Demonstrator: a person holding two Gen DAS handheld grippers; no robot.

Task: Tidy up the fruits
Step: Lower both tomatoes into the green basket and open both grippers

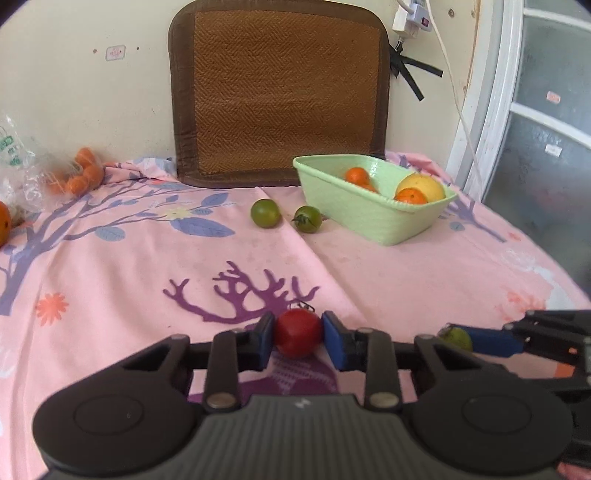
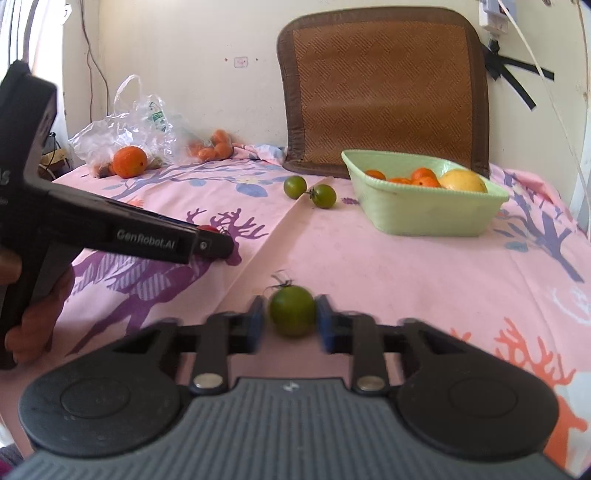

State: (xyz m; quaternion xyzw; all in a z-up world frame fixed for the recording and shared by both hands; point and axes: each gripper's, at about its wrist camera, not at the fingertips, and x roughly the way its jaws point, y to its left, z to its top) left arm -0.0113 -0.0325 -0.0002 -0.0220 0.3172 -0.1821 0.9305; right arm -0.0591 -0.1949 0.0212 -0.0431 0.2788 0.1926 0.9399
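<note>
red tomato [image 1: 297, 333] pinched in left claw [image 1: 298, 338], low over pink cloth | green tomato [image 2: 291, 311] pinched in right claw [image 2: 290, 317], just beside | writing: "genrobot.ai" on left claw side | green basket [image 2: 424, 214] with oranges far right, two green tomatoes [image 2: 310, 191] near it | bare cloth [image 2: 406, 273] between | hand [image 2: 40, 317] grips left handle

Woven brown mat [image 1: 284, 92] against wall; floral pink cloth [image 1: 110, 280]; power strip [image 1: 410, 16]
</note>
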